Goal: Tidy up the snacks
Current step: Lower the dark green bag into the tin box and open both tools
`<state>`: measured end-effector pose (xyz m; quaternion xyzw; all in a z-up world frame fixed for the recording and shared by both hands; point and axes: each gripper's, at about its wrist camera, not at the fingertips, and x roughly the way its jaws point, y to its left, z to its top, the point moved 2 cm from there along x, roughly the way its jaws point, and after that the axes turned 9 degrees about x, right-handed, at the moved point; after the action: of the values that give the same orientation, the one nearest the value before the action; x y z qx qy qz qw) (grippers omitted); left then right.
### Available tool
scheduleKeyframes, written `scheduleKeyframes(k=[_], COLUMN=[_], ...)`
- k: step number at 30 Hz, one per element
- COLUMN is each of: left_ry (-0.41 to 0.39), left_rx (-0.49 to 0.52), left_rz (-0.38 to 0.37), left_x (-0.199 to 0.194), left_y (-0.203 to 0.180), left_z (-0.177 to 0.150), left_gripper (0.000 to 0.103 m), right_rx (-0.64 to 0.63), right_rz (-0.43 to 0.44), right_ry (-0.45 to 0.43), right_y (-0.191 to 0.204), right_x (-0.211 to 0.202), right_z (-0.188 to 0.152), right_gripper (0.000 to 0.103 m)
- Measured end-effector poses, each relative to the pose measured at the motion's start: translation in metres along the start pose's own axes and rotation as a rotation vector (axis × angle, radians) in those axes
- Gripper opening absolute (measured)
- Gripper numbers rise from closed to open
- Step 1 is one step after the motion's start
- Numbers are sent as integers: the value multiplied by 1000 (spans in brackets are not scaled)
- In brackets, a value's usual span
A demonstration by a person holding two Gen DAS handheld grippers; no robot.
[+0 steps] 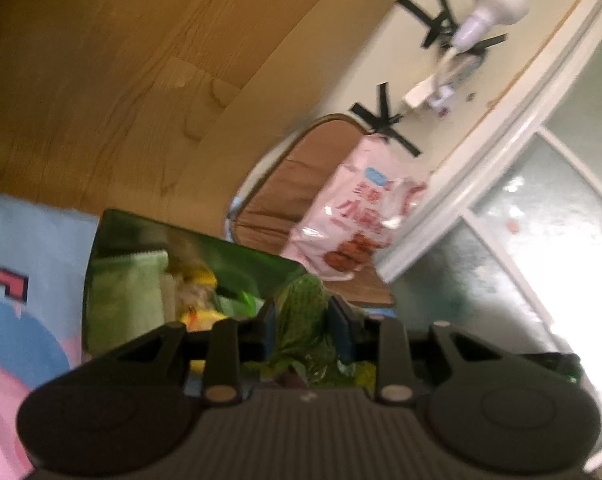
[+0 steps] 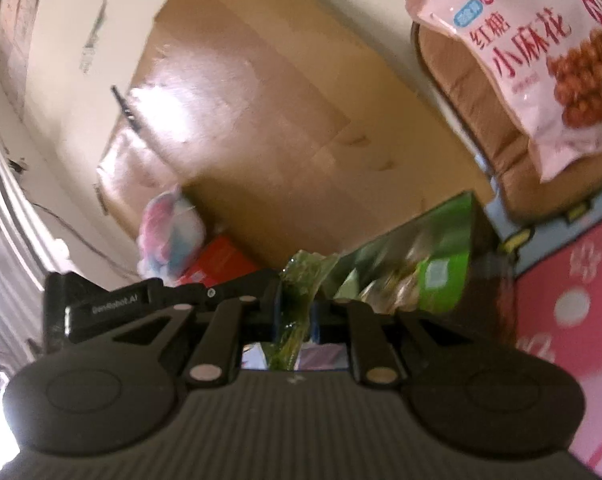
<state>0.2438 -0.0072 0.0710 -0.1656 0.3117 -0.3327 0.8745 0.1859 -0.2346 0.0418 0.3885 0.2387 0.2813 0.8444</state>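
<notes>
Both grippers are rolled sideways, pointing slightly downward, each clamped on the green snack bag (image 1: pixel 301 320) held up between them. Left gripper (image 1: pixel 303 324) pinches one crumpled edge, right gripper (image 2: pixel 295 312) pinches the other edge. Pink snack bag (image 2: pixel 541 60) rests on a brown cushion (image 2: pixel 481 120) beyond.

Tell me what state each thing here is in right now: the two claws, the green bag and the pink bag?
Left gripper: shut on the green snack bag.
Right gripper: shut on the same bag.
Green snack bag: pinched by its crumpled edge, lifted between both grippers.
Pink snack bag: sealed, lying in the brown fabric basket, untouched.
</notes>
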Motion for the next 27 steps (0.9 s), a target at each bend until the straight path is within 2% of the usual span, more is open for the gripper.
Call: scheduleKeyframes(k=[6,9,10,11,13,16,23,27], left_ry=[41,44,41,37,24,5,-21,-30], left_rx=[-7,23,33,47,78,100,201,223], left_rz=[82,130,144,169,212,259,449,500], left_x=[36,44,45,46,45,37,-4,-29], left_y=[17,19,18,16,12,5,-27,-42], left_z=[7,7,6,5,4,3,-6,-27], left_gripper=[29,32,34,33,33,33,36,41], right_rx=[-190,-264,-295,-323,-372,-372,-307,-261], right_rz=[-140,-215,-220,-244,-278,-266,-257,-295], right_ry=[-33,-60,-82,-107,-194,-252,-299,-273], right_y=[-8,-15,-15,-14,-13,-12,4,11], right_x=[28,36,36,33,24,9,-24,-50], right_z=[3,0,-2,-2,-4,-1,0,-23], right_gripper=[26,42,43,58,79,80,79,79])
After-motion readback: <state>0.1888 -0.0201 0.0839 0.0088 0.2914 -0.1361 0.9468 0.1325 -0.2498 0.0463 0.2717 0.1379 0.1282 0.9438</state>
